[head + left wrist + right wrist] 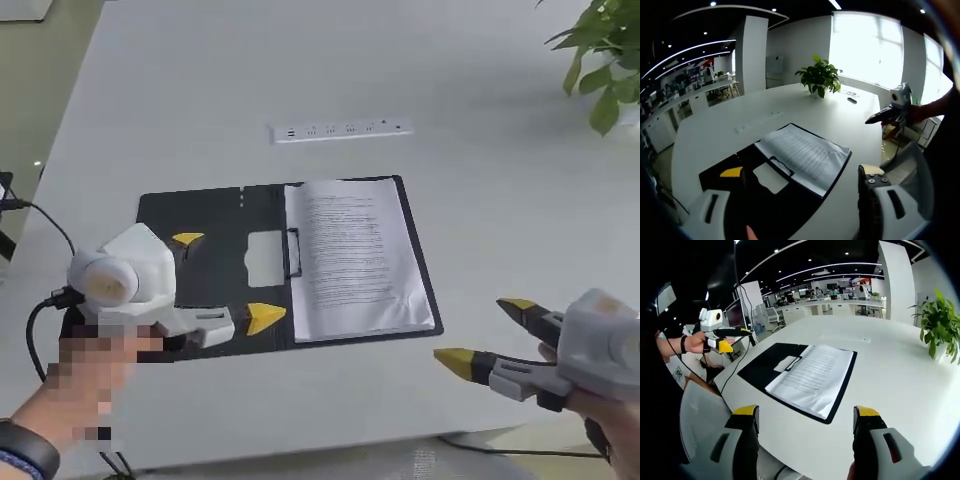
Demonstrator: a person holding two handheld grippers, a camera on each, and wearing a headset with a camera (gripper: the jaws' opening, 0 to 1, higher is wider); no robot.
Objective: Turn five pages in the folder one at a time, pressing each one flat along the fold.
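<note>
A black folder [215, 215] lies open on a white surface [500, 180], its stack of printed pages [360, 255] resting flat on the right half, with a white card [265, 258] tucked into the bare left cover beside the centre clip [293, 253]. In the head view, the left gripper [226, 278] is held over the folder's left cover, its yellow-tipped fingers [262, 318] spread apart with nothing between them. The right gripper [483, 330] hangs near the folder's near right corner, apart from the pages, its fingers likewise spread wide and gripping nothing. A white power strip [341, 129] lies on the surface beyond the folder, and a leafy green plant [603, 60] stands at the far right. Whether either gripper touches the surface cannot be told.
</note>
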